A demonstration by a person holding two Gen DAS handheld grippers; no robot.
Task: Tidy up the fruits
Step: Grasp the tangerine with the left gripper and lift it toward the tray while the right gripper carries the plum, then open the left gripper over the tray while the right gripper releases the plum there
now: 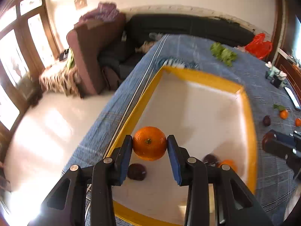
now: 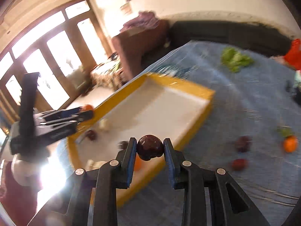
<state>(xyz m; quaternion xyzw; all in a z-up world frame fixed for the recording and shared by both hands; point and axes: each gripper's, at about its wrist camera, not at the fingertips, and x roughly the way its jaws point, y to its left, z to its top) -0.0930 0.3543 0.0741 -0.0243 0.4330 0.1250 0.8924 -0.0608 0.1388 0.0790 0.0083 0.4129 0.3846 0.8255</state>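
While 2 grippers clamp fruit, 1 orange [image 1: 149, 143], 1 plum [image 2: 150, 147]

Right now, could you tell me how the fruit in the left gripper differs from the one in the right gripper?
The orange in the left gripper is bright orange and larger; the plum in the right gripper is dark purple and smaller. Both are round, pinched between blue fingers above the yellow-rimmed tray.

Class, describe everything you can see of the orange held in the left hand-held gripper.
The orange is round, bright and glossy, with dimpled peel and a small green stem scar facing the camera. It is clamped between the blue pads of the left hand-held gripper, one pad on each side. It hangs above the near left part of the yellow-rimmed white tray, touching nothing else.
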